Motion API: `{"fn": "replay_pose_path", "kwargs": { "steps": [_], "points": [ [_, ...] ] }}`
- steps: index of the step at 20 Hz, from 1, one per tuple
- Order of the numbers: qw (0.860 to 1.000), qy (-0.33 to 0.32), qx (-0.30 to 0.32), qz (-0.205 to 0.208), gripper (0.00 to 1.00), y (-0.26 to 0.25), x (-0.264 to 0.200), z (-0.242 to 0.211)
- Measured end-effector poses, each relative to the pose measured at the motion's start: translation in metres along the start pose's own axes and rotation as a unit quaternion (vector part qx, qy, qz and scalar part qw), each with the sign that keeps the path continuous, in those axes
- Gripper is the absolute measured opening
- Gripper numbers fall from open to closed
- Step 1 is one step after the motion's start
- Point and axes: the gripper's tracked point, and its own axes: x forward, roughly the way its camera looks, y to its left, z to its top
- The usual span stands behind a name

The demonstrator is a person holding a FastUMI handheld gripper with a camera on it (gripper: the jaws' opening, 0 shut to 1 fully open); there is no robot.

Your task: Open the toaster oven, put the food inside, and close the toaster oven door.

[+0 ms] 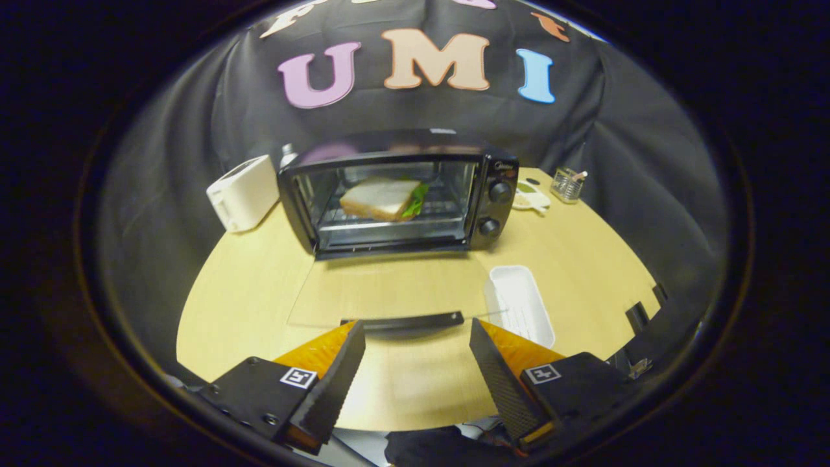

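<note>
Sandwich (pixel 382 198) sits inside the oven (pixel 399 191). Its door (pixel 389 292) lies flat and open. The gripper (pixel 415 334) is wide apart, holding nothing, just by the handle (pixel 403 320).

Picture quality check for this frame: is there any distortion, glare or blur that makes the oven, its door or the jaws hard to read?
Gripper view: fisheye bends the table edge; the toaster oven and the sandwich inside are sharp and evenly lit; the lowered glass door is nearly invisible, marked by its handle; the gripper, jaws open, is crisp just behind the handle.
</note>
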Motion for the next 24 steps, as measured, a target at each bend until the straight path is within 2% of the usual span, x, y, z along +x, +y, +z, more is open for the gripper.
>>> {"fn": "replay_pose_path", "kwargs": {
  "steps": [5,13,21,24],
  "points": [
    [0.999,0.031,-0.005,0.036,1.0,0.022,0.02,-0.033],
    [0.997,0.072,-0.015,0.018,1.0,0.035,0.072,-0.055],
    [0.998,0.061,0.03,0.013,1.0,0.039,0.065,-0.024],
    [0.999,0.042,0.019,0.009,1.0,0.038,0.059,-0.002]
  ]
}}
